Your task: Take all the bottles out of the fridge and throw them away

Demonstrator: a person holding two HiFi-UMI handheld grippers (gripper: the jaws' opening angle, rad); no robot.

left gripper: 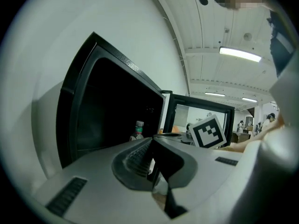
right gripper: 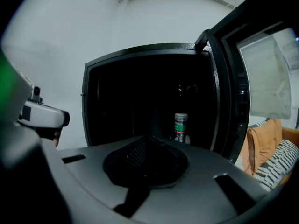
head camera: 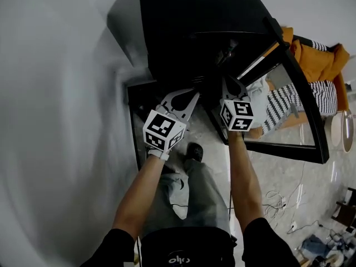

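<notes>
Item: clear green-labelled plastic bottle, upright in open black fridge | left hand-held gripper, right hand-held gripper: jaws closed, empty | Advice: spread jaws before reaching, clamp mid-body.

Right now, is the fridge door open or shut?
Open. The door stands swung out to the right, and a bottle shows upright inside the dark fridge.

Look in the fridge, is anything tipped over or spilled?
Nothing stands out. The one bottle I can see stands upright inside the fridge, whose door is open. No spill shows, though the inside is dark.
</notes>
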